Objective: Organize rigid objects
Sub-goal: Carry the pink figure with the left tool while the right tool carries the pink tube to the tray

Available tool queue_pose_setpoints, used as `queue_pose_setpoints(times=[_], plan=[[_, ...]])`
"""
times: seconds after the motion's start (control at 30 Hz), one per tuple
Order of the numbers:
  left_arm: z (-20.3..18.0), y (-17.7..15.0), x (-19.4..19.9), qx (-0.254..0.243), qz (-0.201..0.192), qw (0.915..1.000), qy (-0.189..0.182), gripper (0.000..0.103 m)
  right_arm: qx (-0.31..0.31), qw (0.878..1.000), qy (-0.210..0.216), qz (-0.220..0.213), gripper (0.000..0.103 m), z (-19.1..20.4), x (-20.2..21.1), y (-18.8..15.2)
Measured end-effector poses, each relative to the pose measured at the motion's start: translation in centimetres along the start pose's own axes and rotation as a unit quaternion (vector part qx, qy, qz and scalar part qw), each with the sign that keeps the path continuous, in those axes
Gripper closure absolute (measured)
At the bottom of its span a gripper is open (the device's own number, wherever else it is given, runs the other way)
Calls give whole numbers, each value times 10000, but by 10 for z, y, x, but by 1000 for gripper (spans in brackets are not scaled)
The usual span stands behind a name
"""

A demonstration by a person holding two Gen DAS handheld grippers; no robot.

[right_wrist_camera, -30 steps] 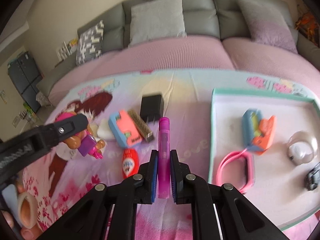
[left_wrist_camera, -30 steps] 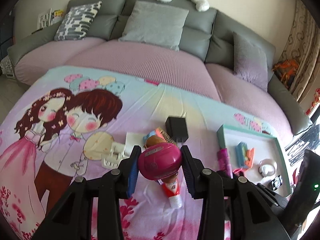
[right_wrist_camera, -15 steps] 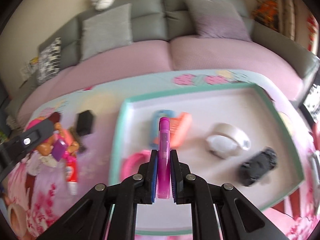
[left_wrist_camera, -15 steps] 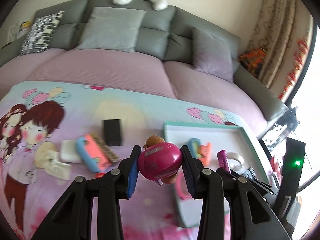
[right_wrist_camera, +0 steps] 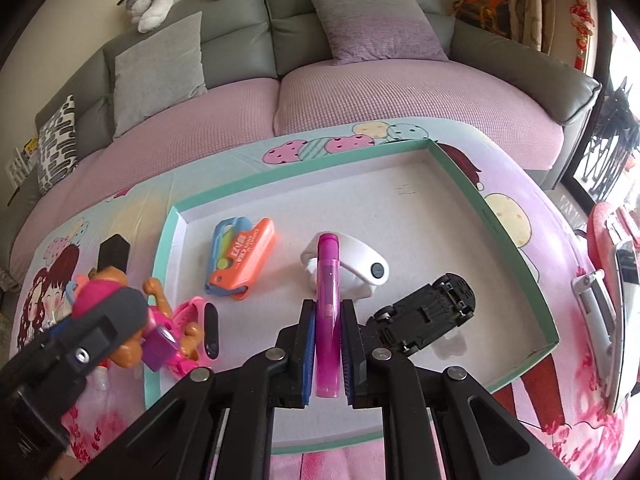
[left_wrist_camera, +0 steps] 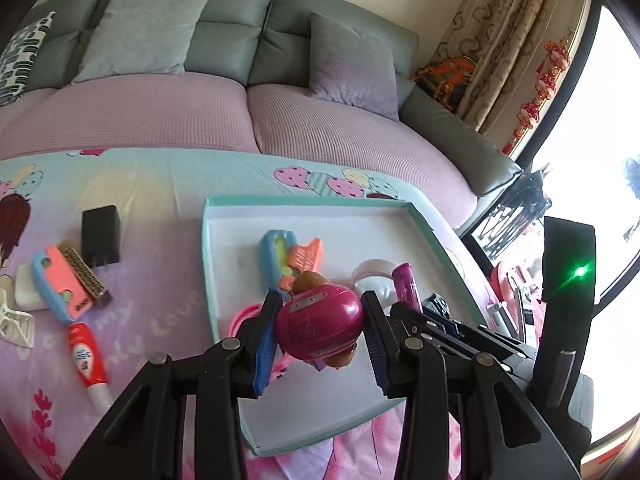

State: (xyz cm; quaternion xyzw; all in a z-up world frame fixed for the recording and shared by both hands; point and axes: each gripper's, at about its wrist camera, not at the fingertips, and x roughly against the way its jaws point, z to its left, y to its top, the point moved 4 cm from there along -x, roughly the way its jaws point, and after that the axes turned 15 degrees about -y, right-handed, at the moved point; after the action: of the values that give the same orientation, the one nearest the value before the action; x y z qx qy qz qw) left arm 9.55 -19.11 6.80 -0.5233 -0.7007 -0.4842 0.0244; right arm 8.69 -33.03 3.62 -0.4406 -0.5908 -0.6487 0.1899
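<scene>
Left gripper [left_wrist_camera: 320,334]: clamping the toy pup [left_wrist_camera: 320,326] by its pink helmet, hovering over the tray's [left_wrist_camera: 208,264] near-left part.
Right gripper [right_wrist_camera: 327,344]: closing narrowly on the pink tube [right_wrist_camera: 329,308], long axis pointing away along the fingers, over tray centre.
Open room: bare floor at the tray's far-right; car [right_wrist_camera: 428,312] lying just right of the tube.

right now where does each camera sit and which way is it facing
Left wrist: on the left claw, facing down over the tray toward the sofa; its fingers clamp a pink toy figure.
Right wrist: on the right claw, over the tray's middle; it grips a purple tube.
Shared: tray, orange and blue clip, black toy car.
</scene>
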Motion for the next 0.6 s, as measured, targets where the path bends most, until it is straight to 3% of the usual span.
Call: queue_pose_setpoints(times=[0.23,0.6], plan=[[6,-8,-13,207,212,9994,-190,61,-15,10000,37,64,91,-3,-3,-1],[1,-10,-20,132,316,9992,-206,61,-93,9995,5,316,90,-9,-13,-5]])
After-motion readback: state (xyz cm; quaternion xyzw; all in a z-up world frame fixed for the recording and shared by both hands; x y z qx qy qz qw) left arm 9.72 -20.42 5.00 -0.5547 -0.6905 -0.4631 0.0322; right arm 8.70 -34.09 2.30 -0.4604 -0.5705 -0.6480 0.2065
